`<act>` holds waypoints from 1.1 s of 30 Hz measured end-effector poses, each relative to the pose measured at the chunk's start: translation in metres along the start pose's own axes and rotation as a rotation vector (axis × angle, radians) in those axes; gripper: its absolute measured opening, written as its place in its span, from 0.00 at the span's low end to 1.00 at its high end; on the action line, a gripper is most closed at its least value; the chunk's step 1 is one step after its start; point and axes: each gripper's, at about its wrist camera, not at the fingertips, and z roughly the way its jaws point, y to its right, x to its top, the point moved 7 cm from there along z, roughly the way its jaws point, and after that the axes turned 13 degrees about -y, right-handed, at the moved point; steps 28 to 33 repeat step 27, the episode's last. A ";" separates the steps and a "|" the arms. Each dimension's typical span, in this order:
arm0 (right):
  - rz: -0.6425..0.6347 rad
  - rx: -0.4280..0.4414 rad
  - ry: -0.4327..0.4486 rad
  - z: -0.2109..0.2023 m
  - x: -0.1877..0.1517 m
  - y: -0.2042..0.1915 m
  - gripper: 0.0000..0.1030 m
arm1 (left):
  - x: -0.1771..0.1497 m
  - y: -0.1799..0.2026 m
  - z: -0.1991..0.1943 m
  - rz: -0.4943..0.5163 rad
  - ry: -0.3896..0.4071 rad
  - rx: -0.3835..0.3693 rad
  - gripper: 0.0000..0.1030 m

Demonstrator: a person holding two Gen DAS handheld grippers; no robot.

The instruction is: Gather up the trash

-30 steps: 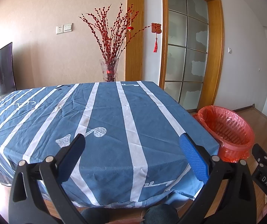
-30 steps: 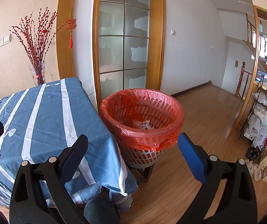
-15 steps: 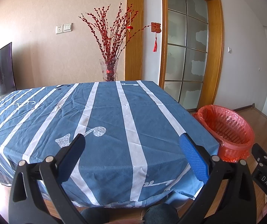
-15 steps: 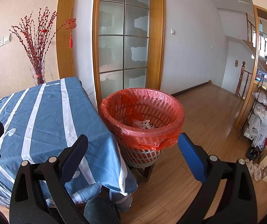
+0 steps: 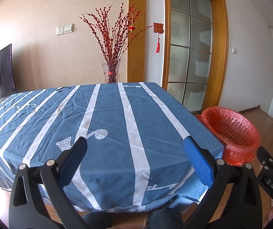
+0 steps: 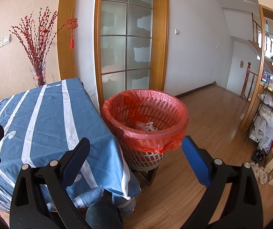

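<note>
A white slotted waste basket lined with a red plastic bag stands on a low stool beside the table's right corner; crumpled white trash lies inside it. The same basket shows at the right of the left wrist view. My right gripper is open and empty, held in front of the basket. My left gripper is open and empty above the near edge of the blue striped tablecloth. No trash shows on the cloth.
A glass vase of red branches stands behind the table's far edge. A frosted glass door is behind the basket. Wire shelves with bags and boxes line the right. Wooden floor stretches beyond the basket.
</note>
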 end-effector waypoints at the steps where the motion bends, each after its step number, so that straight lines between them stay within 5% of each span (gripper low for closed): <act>1: 0.000 0.000 -0.001 0.000 0.000 0.000 0.94 | 0.000 0.000 0.000 0.000 0.000 0.000 0.96; 33: 0.000 0.002 -0.005 0.001 -0.003 -0.002 0.93 | 0.002 -0.001 0.001 0.007 -0.001 -0.009 0.96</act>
